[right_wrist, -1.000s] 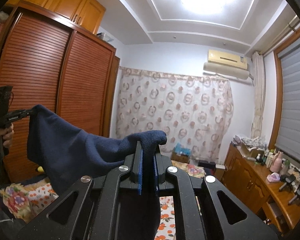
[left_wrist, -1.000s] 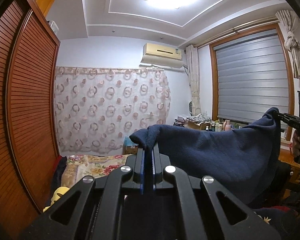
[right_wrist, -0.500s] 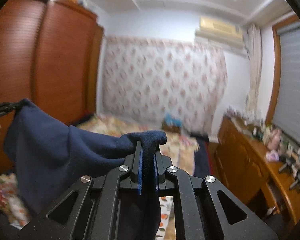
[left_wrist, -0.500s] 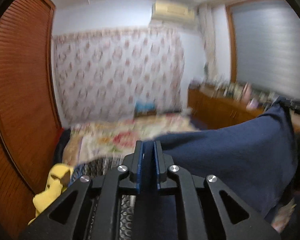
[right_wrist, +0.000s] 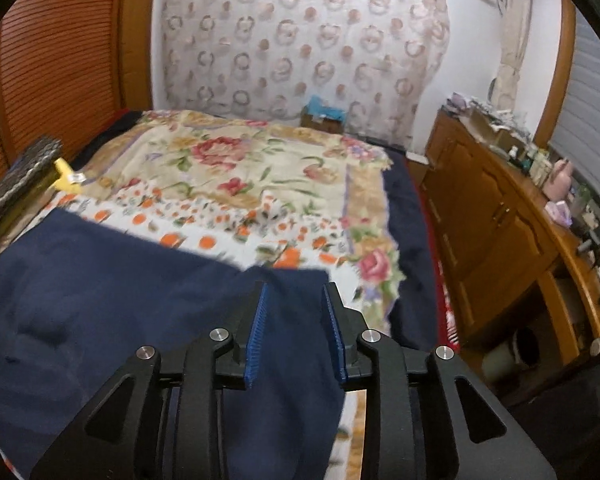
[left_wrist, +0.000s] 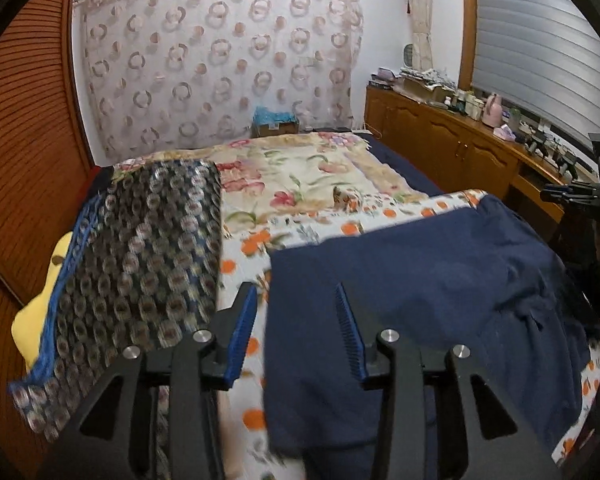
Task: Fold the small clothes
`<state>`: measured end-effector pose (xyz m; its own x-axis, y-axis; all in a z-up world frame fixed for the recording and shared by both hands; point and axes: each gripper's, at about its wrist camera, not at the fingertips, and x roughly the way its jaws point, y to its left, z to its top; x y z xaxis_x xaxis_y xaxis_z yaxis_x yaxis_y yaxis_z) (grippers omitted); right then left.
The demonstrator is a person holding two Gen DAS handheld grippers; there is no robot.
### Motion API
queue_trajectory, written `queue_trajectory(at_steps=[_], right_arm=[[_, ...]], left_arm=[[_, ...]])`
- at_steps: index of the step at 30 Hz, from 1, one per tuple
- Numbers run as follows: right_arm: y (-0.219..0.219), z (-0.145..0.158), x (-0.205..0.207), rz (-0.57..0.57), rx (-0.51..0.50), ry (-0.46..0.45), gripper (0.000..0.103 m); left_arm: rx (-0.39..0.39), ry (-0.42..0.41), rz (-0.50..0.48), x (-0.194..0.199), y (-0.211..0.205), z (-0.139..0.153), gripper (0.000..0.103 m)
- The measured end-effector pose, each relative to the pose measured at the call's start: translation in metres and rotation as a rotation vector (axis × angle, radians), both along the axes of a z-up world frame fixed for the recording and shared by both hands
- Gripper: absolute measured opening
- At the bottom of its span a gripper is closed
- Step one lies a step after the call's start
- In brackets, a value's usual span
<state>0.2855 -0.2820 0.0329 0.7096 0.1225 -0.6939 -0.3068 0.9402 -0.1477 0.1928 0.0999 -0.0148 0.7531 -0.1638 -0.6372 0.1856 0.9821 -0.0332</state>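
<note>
A dark navy garment (left_wrist: 420,280) lies spread on the bed; it also shows in the right wrist view (right_wrist: 100,300). My left gripper (left_wrist: 296,296) is open, its jaws apart over the garment's left corner. My right gripper (right_wrist: 294,292) is open, its jaws apart over the garment's right corner. The right gripper also shows at the far right of the left wrist view (left_wrist: 568,194). Neither gripper holds the cloth.
The bed has a floral cover (left_wrist: 300,172) and an orange-print sheet (right_wrist: 220,232). A dark patterned cloth (left_wrist: 140,252) and a yellow item (left_wrist: 32,312) lie on the left. A wooden sideboard (right_wrist: 500,216) with clutter stands on the right, a slatted wardrobe (left_wrist: 20,140) on the left.
Both grippers came down from holding the garment up in the air to the bed. Both opened and let go of its corners; the garment now lies flat.
</note>
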Motion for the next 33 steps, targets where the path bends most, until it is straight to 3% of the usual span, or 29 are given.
queue_trajectory(at_steps=[7,12,16,18,24,25,29,33], right_arm=[[-0.014,-0.028,-0.068,0.011,0.042,0.044,0.028],[-0.034,-0.049,-0.115,-0.012,0.068,0.094,0.041],[-0.047,-0.066,-0.141,-0.030,0.100,0.152,0.044],[-0.052,-0.073,-0.150,-0.040,0.107,0.171,0.044],[-0.062,-0.083,-0.164,-0.054,0.134,0.191,0.044],[-0.061,-0.082,-0.167,-0.041,0.130,0.191,0.041],[-0.055,-0.082,-0.175,0.013,0.095,0.177,0.004],[-0.066,-0.063,-0.186,-0.015,0.038,0.126,0.002]], left_arm=[[0.008,0.047,-0.014,-0.053,-0.011,-0.024,0.039],[-0.019,0.103,-0.016,-0.087,-0.010,-0.052,0.039],[0.041,0.179,-0.030,-0.093,-0.017,-0.081,0.041],[0.016,0.172,-0.031,-0.095,-0.016,-0.081,0.049],[0.032,0.179,-0.031,-0.095,-0.022,-0.081,0.051],[0.029,0.180,-0.029,-0.095,-0.020,-0.081,0.052],[0.028,0.168,-0.022,-0.095,-0.016,-0.083,0.056],[0.025,0.157,-0.024,-0.096,-0.014,-0.084,0.057]])
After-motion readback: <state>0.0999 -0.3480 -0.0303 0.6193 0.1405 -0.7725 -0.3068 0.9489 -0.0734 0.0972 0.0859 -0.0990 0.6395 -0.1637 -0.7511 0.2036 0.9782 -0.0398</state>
